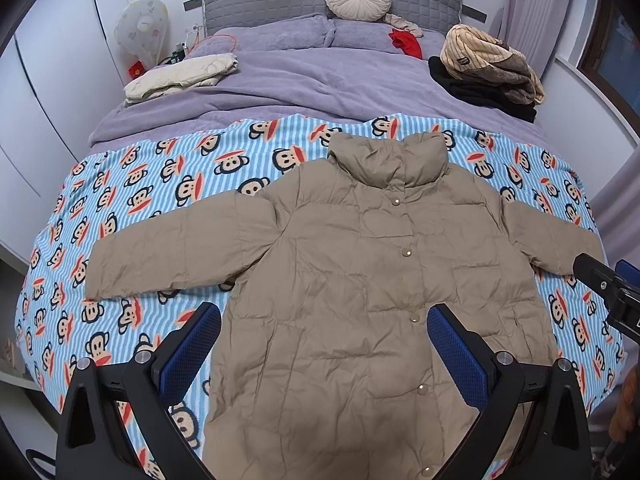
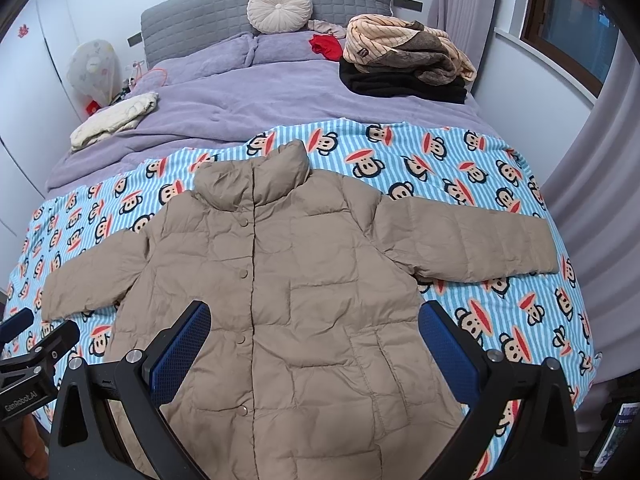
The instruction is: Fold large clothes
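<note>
- I see the tan puffer jacket (image 1: 352, 280) lying flat, front up, on the monkey-print blanket (image 1: 132, 184) at the foot of the bed (image 1: 304, 76); its collar points to 12 o'clock and both sleeves are spread out sideways.
- I read the left hand-held gripper (image 1: 324, 348) as spread wide with nothing between its blue pads (image 1: 188, 350); it hovers over the lower body of the jacket at 6 o'clock.
- I read the right hand-held gripper (image 2: 314, 346) as likewise wide and empty, above the hem area of the jacket.
- In the left wrist view, the right hand-held gripper shows at 3 o'clock, near the sleeve cuff.
- A pile of clothes (image 2: 404, 60) sits at 1 o'clock on the purple duvet (image 2: 256, 100); a cream folded item (image 2: 116, 120) lies at 10 o'clock.
- A round cushion (image 2: 279, 8) leans on the grey headboard (image 2: 192, 16) at 12 o'clock.
</note>
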### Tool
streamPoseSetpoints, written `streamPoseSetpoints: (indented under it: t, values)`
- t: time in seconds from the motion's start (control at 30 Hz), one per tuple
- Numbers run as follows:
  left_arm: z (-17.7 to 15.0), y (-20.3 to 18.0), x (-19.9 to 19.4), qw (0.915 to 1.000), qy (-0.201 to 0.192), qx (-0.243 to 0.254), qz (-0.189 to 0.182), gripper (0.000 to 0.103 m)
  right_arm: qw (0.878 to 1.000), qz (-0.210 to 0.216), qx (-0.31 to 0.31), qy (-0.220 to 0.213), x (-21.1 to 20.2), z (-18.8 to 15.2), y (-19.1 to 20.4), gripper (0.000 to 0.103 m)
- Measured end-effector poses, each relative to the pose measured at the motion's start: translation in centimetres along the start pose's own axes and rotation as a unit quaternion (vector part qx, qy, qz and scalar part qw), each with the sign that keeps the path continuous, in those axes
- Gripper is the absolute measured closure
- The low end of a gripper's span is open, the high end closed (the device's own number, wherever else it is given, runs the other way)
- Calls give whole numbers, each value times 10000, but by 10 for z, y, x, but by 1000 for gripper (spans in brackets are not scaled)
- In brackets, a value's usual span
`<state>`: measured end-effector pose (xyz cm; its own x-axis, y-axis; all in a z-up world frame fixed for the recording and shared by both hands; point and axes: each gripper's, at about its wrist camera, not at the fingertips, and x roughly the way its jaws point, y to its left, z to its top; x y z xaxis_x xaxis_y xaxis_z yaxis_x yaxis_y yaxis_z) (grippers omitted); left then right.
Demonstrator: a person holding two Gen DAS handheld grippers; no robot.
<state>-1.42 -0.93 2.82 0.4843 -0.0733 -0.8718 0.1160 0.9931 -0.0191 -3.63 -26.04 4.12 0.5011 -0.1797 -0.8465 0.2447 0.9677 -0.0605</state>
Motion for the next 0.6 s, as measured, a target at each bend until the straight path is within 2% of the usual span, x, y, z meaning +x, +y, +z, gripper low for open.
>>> streamPoseSetpoints:
  t: [0.6]
  values:
    - [-2,3,0,10000,-7,2,10,0,10000,12,-17,-15,-1,-1,1,0]
